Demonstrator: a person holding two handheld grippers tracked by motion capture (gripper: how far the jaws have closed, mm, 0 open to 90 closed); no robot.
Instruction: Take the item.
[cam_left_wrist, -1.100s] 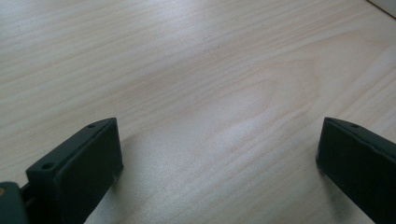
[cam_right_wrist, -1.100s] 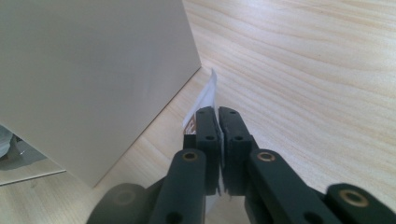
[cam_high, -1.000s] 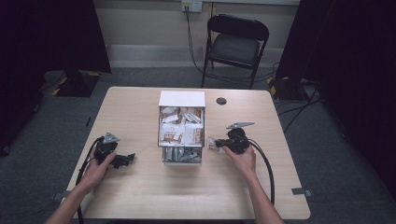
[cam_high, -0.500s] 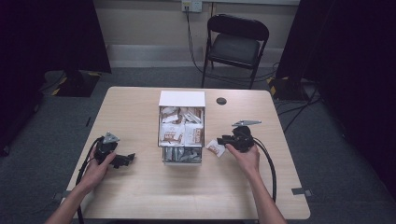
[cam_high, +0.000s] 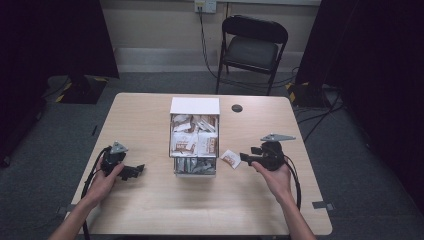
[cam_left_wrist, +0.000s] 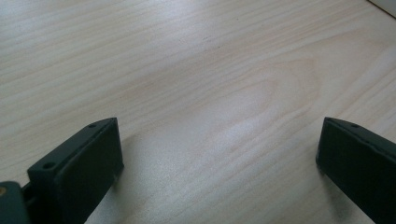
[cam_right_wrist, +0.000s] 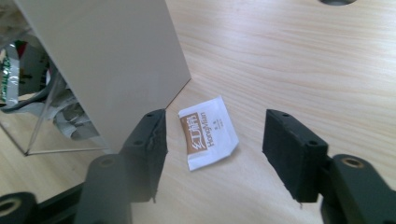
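Observation:
A small white and brown sachet (cam_high: 230, 158) (cam_right_wrist: 208, 133) lies flat on the wooden table just right of the white box (cam_high: 195, 106) (cam_right_wrist: 107, 56). The box holds several similar sachets, with silvery packets behind its clear front. My right gripper (cam_high: 245, 158) (cam_right_wrist: 217, 123) points left at the sachet. Its jaws have just been opening and now stand apart on either side of the sachet without pressing on it. My left gripper (cam_high: 139, 170) (cam_left_wrist: 217, 135) rests at the table's left with its jaws wide open over bare wood.
A black round cap (cam_high: 237, 108) sits on the table behind and to the right of the box. A black folding chair (cam_high: 252, 47) stands beyond the far edge. Cables trail from both grippers toward the near edge.
The right gripper drew back to the right, away from the box, and its jaws opened. The sachet it carried now lies loose on the table. The left gripper stayed put.

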